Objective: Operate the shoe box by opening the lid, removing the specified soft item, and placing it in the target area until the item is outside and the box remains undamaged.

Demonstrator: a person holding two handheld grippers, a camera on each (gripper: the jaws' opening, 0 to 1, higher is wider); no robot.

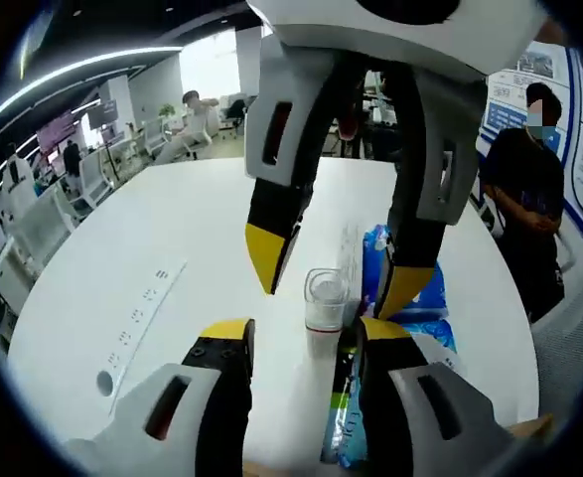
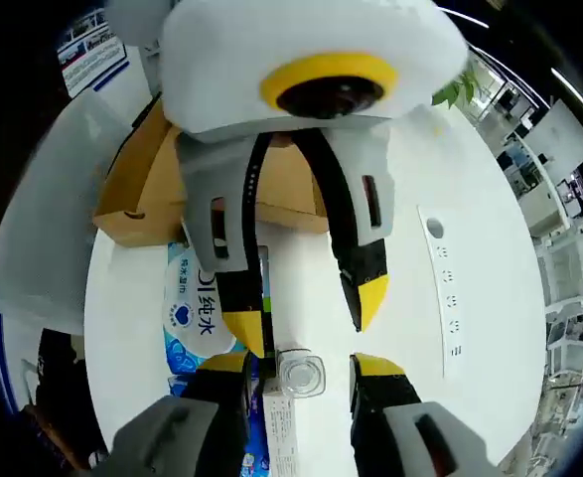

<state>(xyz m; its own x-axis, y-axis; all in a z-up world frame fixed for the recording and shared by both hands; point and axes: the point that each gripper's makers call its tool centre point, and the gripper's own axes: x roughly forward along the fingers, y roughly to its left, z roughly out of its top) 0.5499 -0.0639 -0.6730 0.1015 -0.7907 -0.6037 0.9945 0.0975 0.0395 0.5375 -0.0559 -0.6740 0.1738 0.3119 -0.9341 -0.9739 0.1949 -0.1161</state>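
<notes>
Nearest my left gripper stands a small clear bottle, upright on the white table, just ahead of the gap between the jaws. Those jaws are spread, with nothing pinched. My right gripper faces it head-on, also spread, so the bottle sits in the middle of four yellow tips and none of them seems to touch it. I judge the two are squared up like this to close on something between them, though which one should bite I cannot say.

A soft blue-and-white pack lies flat on the table, outside the box, just beside the right gripper's left jaw and partly under the left gripper. I take it for the soft item. The brown cardboard box sits beyond the left gripper as the right one looks. I cannot tell how its lid stands.

A long white carton lies by the right gripper's left jaw, touching or nearly touching the bottle. The bottle and carton crowd the pack, and a careless closing could tip the bottle. A socket strip lies well off to the right gripper's right, and a person in black stands past the table edge
</notes>
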